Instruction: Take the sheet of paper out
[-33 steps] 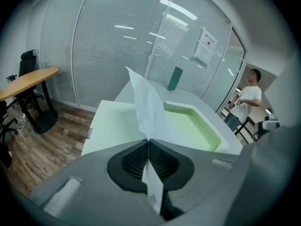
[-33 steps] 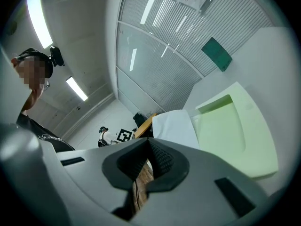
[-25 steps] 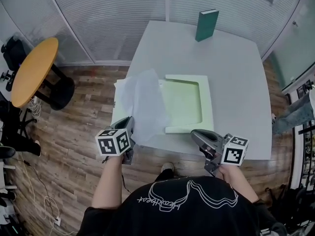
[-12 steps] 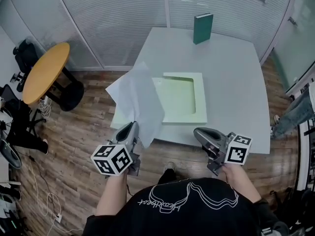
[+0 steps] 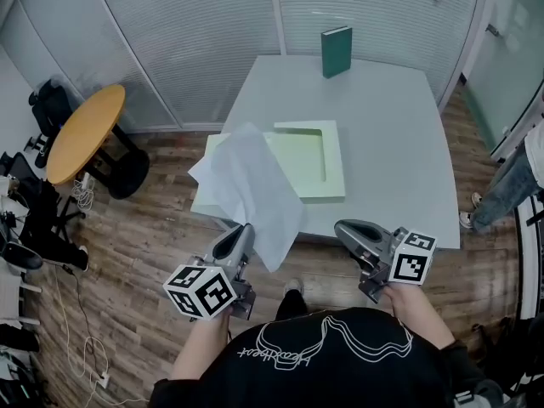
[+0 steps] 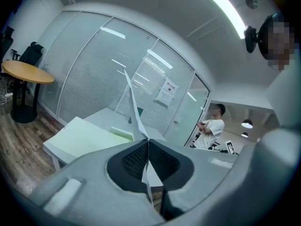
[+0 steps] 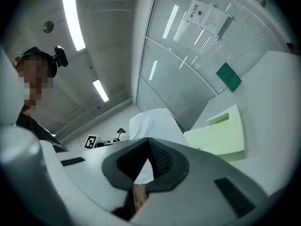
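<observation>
A white sheet of paper [image 5: 252, 190] hangs in the air over the table's near left corner, with my left gripper [image 5: 244, 235] shut on its lower corner. In the left gripper view the sheet [image 6: 133, 106] rises edge-on from the closed left gripper [image 6: 148, 141]. A pale green folder [image 5: 306, 161] lies open on the white table [image 5: 391, 134], apart from the sheet. My right gripper [image 5: 344, 229] hovers off the table's near edge, shut with nothing in it. From the right gripper [image 7: 149, 141] I see the sheet [image 7: 155, 122] to the left and the folder [image 7: 221, 136] ahead.
A dark green book [image 5: 337, 51] stands upright at the table's far edge. An orange round table [image 5: 85, 133] and black chairs [image 5: 25, 219] stand at the left on the wooden floor. A person's leg [image 5: 510, 189] shows at the right. Glass partition walls run behind.
The left gripper has pulled back toward me and risen, carrying the sheet off the folder's left edge into the air. The right gripper has also drawn back a little from the table.
</observation>
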Action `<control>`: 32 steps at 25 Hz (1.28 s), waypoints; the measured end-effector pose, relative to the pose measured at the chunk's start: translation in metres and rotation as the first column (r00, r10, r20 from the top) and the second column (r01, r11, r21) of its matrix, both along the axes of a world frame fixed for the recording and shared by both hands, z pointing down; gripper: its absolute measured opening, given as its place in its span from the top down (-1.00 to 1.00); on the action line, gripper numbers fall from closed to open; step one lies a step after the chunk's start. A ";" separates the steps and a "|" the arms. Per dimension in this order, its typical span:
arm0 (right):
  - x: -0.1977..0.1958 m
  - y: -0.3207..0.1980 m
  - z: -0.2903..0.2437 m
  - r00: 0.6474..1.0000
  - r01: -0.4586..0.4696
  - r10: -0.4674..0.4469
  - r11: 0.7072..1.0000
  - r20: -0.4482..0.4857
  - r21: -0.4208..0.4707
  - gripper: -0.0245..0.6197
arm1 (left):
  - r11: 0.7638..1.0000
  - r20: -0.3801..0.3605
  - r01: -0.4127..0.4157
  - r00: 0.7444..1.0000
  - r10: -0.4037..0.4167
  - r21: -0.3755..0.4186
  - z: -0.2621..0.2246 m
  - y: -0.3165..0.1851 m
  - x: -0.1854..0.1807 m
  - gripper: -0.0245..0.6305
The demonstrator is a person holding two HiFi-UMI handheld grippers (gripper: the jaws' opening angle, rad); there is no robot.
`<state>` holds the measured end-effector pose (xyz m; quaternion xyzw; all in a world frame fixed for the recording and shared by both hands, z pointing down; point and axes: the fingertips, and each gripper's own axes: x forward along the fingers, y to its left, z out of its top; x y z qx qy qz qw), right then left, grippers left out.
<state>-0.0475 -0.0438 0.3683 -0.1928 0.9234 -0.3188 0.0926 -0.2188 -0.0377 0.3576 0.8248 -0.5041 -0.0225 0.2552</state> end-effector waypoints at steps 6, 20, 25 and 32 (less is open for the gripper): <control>0.017 0.028 -0.004 0.999 -0.043 0.044 0.999 -0.015 0.030 0.90 | 0.998 -0.028 -0.057 0.998 0.057 0.012 -0.002 0.034 0.027 0.87; 0.041 0.057 -0.015 0.996 -0.089 0.090 0.993 -0.020 0.083 0.90 | 0.990 -0.018 -0.132 0.991 0.133 0.041 -0.010 0.065 0.063 0.87; 0.047 0.061 -0.019 0.995 -0.093 0.094 0.991 -0.014 0.093 0.90 | 0.988 -0.011 -0.146 0.989 0.147 0.048 -0.016 0.069 0.072 0.87; 0.053 0.075 -0.020 0.995 -0.096 0.097 0.990 -0.010 0.106 0.90 | 0.985 0.000 -0.161 0.987 0.162 0.056 -0.018 0.081 0.080 0.87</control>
